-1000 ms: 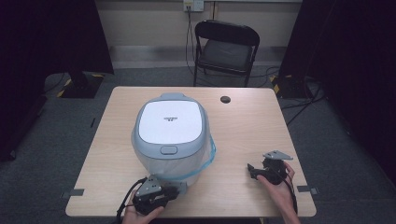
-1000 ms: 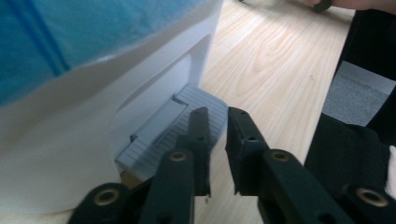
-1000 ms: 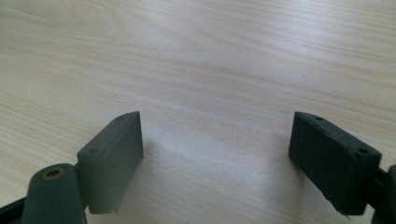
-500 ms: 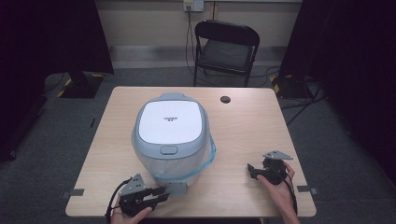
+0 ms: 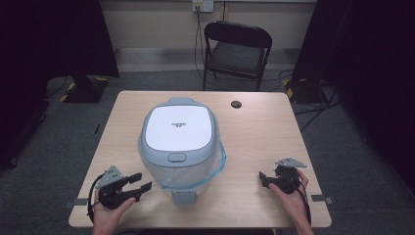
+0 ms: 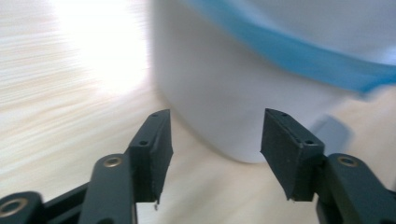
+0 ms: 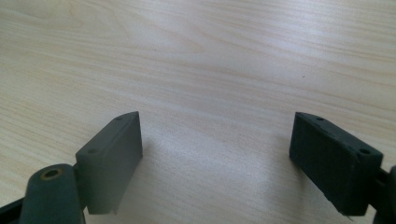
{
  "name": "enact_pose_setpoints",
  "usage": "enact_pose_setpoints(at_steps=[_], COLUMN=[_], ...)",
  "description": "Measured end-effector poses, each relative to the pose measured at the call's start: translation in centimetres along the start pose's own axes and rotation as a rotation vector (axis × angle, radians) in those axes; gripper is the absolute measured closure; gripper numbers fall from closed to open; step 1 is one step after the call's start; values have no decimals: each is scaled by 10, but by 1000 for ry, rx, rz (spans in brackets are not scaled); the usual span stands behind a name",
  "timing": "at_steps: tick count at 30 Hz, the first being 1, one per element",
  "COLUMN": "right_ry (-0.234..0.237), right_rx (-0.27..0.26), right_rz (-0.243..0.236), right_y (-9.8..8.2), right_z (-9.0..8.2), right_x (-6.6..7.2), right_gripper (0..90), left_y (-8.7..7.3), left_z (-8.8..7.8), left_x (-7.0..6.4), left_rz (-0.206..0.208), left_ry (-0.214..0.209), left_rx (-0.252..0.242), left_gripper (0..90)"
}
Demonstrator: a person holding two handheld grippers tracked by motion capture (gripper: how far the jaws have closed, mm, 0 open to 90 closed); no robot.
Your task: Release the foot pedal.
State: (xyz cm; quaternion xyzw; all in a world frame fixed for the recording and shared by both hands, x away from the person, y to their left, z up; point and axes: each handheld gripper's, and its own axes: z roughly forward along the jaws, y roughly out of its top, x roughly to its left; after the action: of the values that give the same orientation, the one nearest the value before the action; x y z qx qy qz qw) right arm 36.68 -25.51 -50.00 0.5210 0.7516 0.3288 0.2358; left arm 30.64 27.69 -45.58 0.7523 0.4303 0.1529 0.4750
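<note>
Sitting at the centre of the high view is one rice cooker (image 5: pixel 179 143), a rounded grey-blue plastic body with a smooth white lid panel, a small oval button near its front edge and a thin blue band looping round its lower right side. It rests on a pale, wood-grain worktop (image 5: pixel 254 132) with a matte, streaked surface. One small dark round disc (image 5: pixel 236 104) lies flat toward the upper right of the worktop, well apart from the cooker.

Two grippers are held near the bottom edge, one in each hand. The left gripper (image 5: pixel 138 182), at the lower left of the high view, points toward the cooker's base with its jaws spread and nothing between them; in the left gripper view the two black, blocky pads frame the cooker's smooth white wall (image 6: pixel 243 93) and its blue band. The right gripper (image 5: pixel 264 177), at the lower right, is well apart from the cooker; its jaws are spread wide and empty over bare wood grain (image 7: pixel 210 70).

One black folding chair (image 5: pixel 236 49) with metal tube legs stands on grey carpet beyond the worktop.
</note>
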Motion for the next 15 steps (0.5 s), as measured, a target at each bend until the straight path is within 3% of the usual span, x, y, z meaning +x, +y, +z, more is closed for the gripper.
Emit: enact_pose_setpoints(at_steps=[6, 12, 15], right_ry=[0, -5, -5], right_rx=[0, 0, 0], right_rz=[0, 8, 8], right_y=[0, 0, 0], right_z=[0, 0, 0], right_x=[0, 1, 1], right_gripper=[164, 162, 162], left_y=[4, -5, -7], left_z=[10, 24, 30], left_x=[25, 49, 51], left_rz=[-10, -70, -60], left_ry=[128, 193, 217], left_rx=[46, 103, 144], left_gripper=[313, 264, 232])
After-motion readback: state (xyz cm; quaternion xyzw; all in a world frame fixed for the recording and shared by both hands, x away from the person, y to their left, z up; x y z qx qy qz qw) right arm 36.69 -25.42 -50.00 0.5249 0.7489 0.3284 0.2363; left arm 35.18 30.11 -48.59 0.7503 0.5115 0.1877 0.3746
